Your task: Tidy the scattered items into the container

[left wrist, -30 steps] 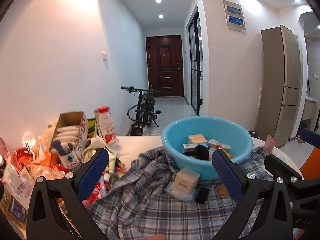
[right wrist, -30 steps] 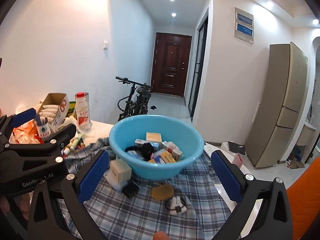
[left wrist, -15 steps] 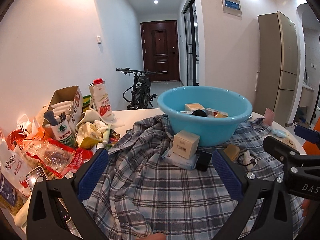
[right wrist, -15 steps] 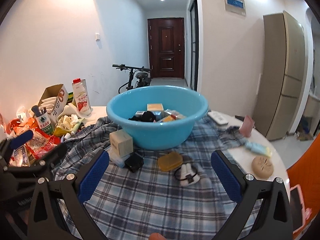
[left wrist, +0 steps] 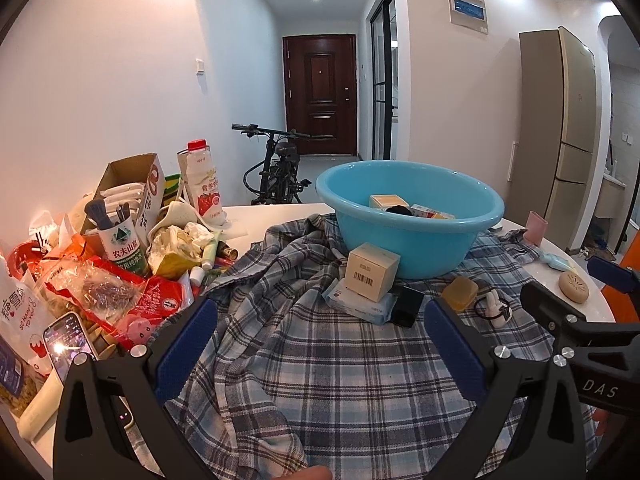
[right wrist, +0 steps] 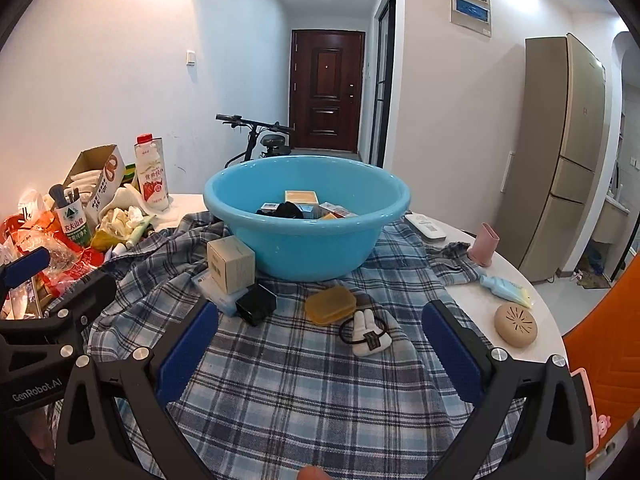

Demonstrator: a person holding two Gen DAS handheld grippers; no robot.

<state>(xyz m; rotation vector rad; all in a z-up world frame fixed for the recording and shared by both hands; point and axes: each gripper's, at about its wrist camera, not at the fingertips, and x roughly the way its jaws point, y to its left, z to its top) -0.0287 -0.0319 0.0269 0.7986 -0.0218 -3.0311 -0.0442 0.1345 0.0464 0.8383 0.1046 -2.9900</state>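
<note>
A blue basin [left wrist: 412, 240] [right wrist: 308, 240] stands on a plaid cloth [left wrist: 320, 372] [right wrist: 304, 380] and holds several small boxes and a black item. In front of it lie a beige box [left wrist: 372, 272] [right wrist: 232, 266], a tissue pack [left wrist: 356, 306], a black block [left wrist: 408, 312] [right wrist: 256, 304], an amber case [left wrist: 460, 294] [right wrist: 330, 305] and a white rabbit hair tie [left wrist: 496, 312] [right wrist: 368, 332]. My left gripper [left wrist: 320, 348] and right gripper [right wrist: 316, 352] are both open and empty, low over the cloth, short of these items.
Clutter fills the table's left: snack bags [left wrist: 100, 292], a phone [left wrist: 68, 340], a carton [left wrist: 132, 196], a milk bottle [left wrist: 202, 184]. At the right lie a pink cup [right wrist: 484, 244], a blue tube [right wrist: 506, 286], a tan pebble-shaped object [right wrist: 516, 325] and a remote [right wrist: 426, 228].
Both grippers have drawn back and dropped lower, so the basin looks farther off and more of the cloth and right table edge shows. Both stay open and empty.
</note>
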